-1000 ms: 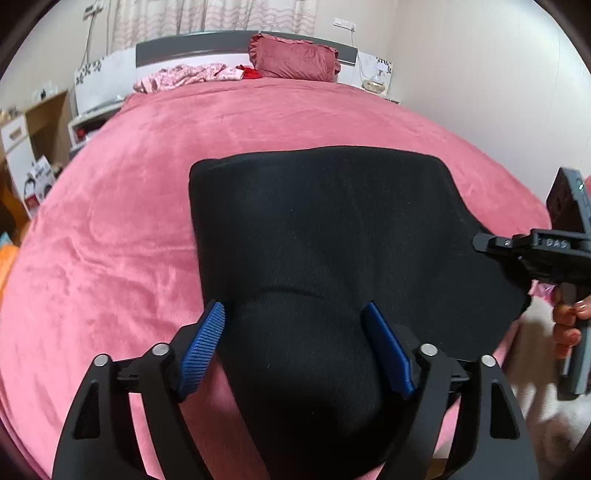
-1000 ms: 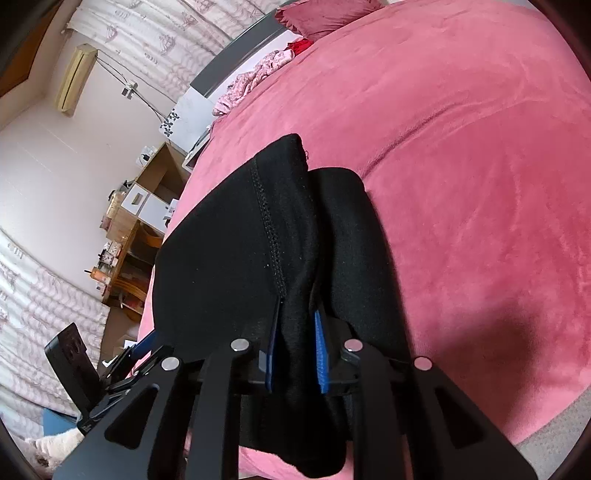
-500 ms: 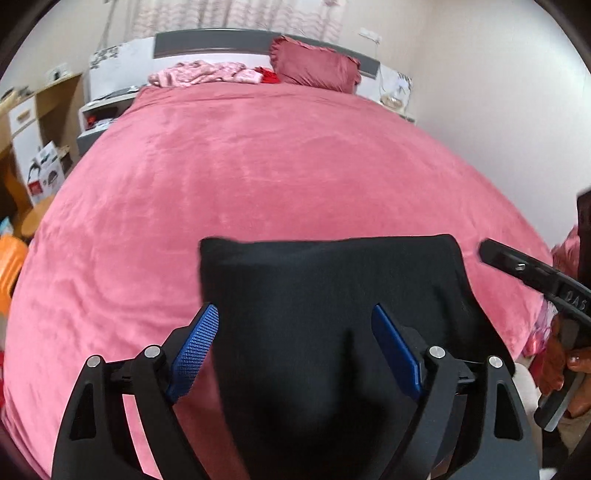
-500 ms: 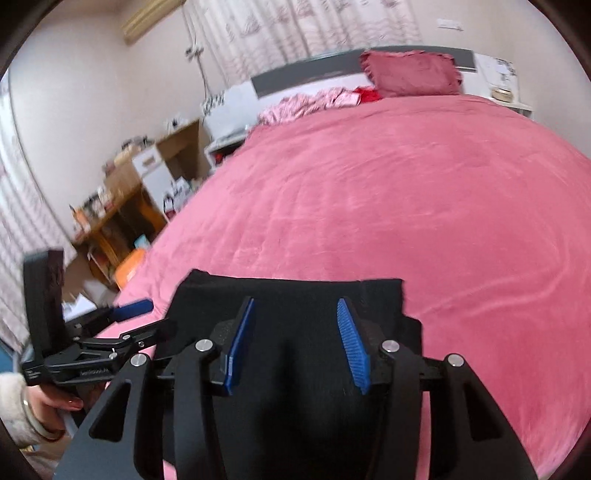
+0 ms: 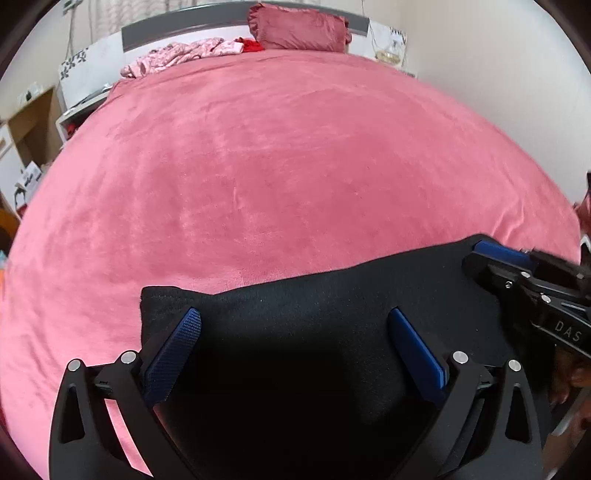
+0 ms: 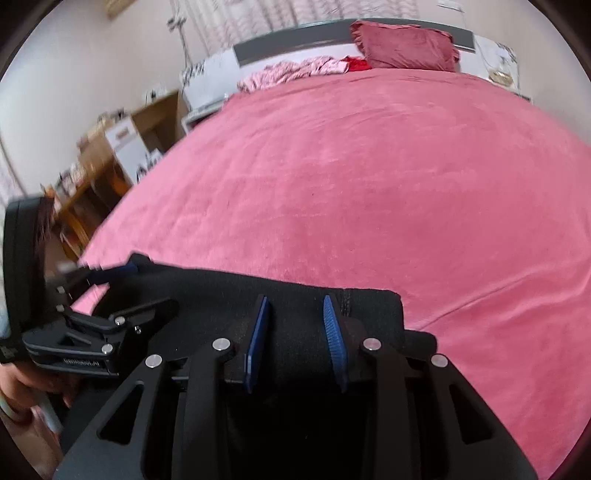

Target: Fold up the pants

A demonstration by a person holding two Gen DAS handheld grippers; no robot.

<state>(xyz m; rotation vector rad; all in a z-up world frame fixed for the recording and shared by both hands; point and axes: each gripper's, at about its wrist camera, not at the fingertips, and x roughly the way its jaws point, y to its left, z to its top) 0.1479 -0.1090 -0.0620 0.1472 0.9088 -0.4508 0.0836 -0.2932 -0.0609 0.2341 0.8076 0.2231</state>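
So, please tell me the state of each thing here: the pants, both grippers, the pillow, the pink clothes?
black pants: folded, lying flat at the bed's near edge.
left gripper: jaws wide open, just opened further, gripping nothing.
right gripper: jaws partly open, just narrowed, over the pants.
pillow: propped at the headboard.
pink clothes: crumpled, unfolded.

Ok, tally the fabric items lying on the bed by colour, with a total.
Black: 1, the folded pants
Maroon: 1, the pillow
Pink patterned: 1, the crumpled garment
Red: 1, the small cloth
Total: 4
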